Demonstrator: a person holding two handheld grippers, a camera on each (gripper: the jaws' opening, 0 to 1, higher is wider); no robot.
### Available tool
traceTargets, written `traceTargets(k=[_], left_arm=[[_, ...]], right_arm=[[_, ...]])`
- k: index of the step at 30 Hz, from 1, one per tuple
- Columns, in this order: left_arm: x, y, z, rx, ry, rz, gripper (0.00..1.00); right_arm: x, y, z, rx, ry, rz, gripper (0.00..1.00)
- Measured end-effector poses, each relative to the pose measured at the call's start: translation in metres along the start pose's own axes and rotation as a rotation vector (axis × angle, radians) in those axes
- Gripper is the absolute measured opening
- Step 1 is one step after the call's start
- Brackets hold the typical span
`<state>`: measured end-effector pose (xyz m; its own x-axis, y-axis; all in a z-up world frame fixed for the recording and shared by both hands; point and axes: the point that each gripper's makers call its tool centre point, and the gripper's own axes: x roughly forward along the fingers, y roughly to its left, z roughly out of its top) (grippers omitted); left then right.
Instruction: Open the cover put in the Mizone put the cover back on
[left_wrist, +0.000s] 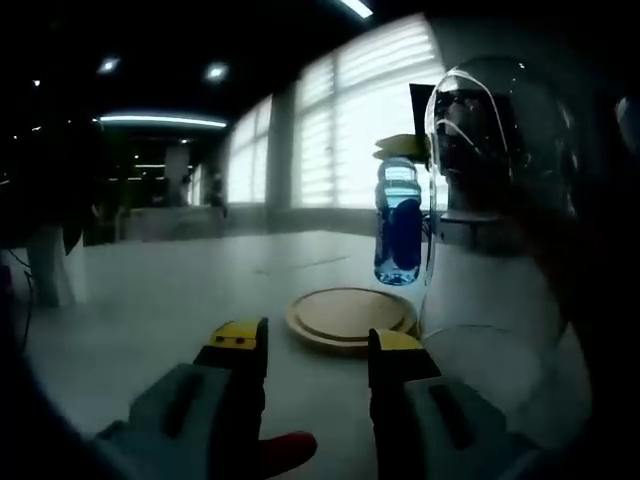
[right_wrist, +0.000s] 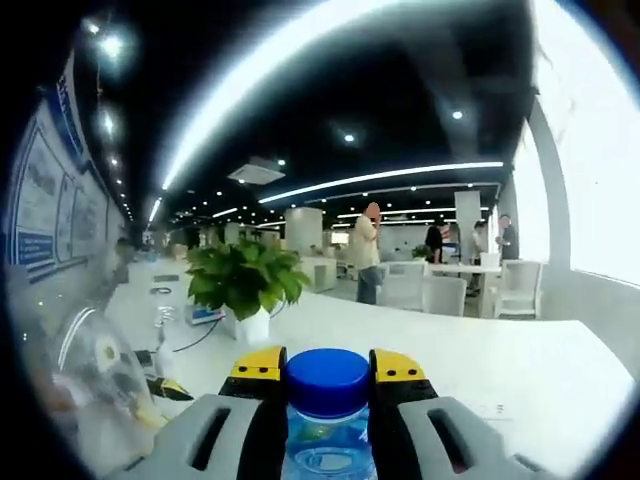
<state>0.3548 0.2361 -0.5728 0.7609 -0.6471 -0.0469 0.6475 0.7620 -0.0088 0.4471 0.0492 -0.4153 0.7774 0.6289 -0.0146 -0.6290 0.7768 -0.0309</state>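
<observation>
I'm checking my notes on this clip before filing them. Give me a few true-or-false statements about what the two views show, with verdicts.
1. The right tongs grip a bottle with a blue cap. True.
2. The left tongs hold the wooden plate. False: their jaws stand apart with nothing between them, and the plate lies on the table beyond them.
3. The bottle in the left gripper view is held up above the table. True.
4. The clear cover sits on the plate. False: it is off the plate, to its right.
5. A potted plant stands on the table in the right gripper view. True.
</observation>
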Motion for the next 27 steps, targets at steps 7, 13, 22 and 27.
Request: traceTargets(k=[7,13,22,27], left_arm=[[0.0,0.003,0.0,0.007,-0.002,0.004,0.32],[0.001,0.004,0.0,0.011,-0.001,0.002,0.31],[0.0,0.007,-0.001,0.016,-0.001,0.003,0.31],[0.0,0.008,-0.003,0.012,0.003,0.002,0.31]], right_arm=[[0.014,0.015,-0.001,0.01,0.008,0.047,0.23],[0.026,0.03,-0.002,0.0,0.011,0.09,0.23],[0.047,0.049,-0.005,0.012,0.023,0.147,0.23],[0.055,0.058,-0.007,0.013,0.027,0.175,0.23]])
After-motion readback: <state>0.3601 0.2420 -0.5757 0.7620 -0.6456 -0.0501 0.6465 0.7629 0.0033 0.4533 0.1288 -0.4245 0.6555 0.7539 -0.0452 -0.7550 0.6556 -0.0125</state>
